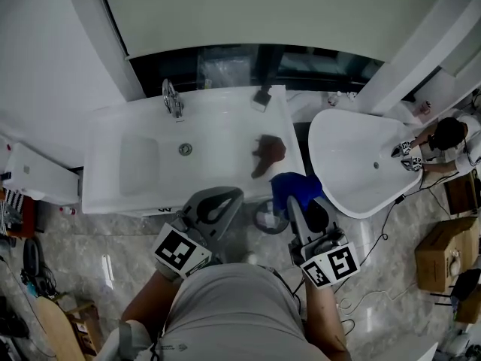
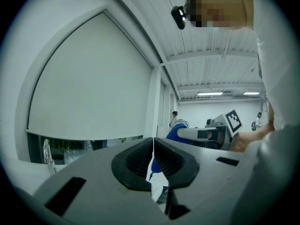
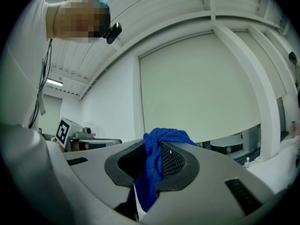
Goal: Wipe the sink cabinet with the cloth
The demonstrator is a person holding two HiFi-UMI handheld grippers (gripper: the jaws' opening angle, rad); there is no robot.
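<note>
Right gripper (image 3: 151, 150) is clenched on the blue cloth (image 3: 151, 172), which is bunched between its pads and held just off the sink cabinet's (image 1: 218, 138) front right corner. Left gripper (image 1: 222, 195) is squeezed closed on nothing, beside the right. A brown patch (image 1: 268, 155) lies right of the basin (image 1: 139, 164); I can't tell stain from scrap. I judge it best to lay the cloth flat, press down, and make overlapping strokes clear of the faucet (image 1: 173, 98).
</note>
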